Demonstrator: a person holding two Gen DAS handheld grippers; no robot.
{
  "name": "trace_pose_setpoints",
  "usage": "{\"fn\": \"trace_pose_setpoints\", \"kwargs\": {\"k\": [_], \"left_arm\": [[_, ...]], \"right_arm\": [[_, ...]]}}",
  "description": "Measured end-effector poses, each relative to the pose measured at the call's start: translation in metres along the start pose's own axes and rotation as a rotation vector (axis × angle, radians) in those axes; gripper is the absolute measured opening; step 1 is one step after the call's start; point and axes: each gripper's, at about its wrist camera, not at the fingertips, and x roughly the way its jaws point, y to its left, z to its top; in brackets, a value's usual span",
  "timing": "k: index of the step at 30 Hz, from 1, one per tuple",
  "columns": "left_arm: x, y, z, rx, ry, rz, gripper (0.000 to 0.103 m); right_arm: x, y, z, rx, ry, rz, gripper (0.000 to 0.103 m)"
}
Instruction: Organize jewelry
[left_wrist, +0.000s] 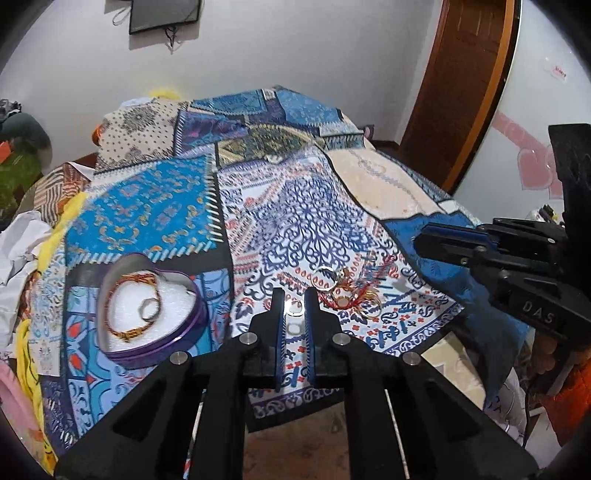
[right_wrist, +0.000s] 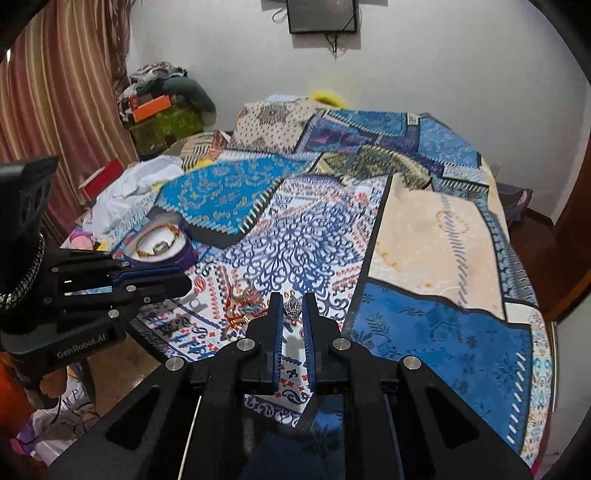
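The left tongs (left_wrist: 294, 301) pinch a small silver ring (left_wrist: 295, 307) at their tips, above the blue patterned patchwork bedspread (left_wrist: 295, 221). The right tongs (right_wrist: 291, 304) clamp a small silver crown-shaped ring (right_wrist: 292, 309) the same way. Between the two, a loose pile of gold rings and red-threaded bangles (left_wrist: 351, 295) lies on the bed. Off to the left sits a purple heart-shaped tin (left_wrist: 151, 314) with white foam lining, holding a gold bracelet (left_wrist: 129, 295) and a ring (left_wrist: 149, 309).
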Motion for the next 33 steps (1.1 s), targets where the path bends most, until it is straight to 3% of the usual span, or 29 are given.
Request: {"fn": "trace_pose_setpoints", "kwargs": {"k": [14,21,27,33], "left_arm": [[-0.048,0.017,0.002,-0.033,-0.092,0.046,0.008],[-0.052,0.019,-0.006,-0.035,-0.087,0.049,0.008],[-0.048,0.018,-0.009,-0.034,-0.074,0.043,0.008],[-0.041,0.018,-0.011,-0.045,-0.057,0.038,0.008]], "right_arm": [[-0.038,0.020,0.018,-0.019,-0.109,-0.005,0.009],[-0.012,0.026,-0.004,-0.038,0.006,0.010,0.009],[0.005,0.011,-0.032,-0.013,0.121,-0.038,0.009],[-0.008,-0.010,-0.038,0.023,0.110,-0.123,0.009]]}}
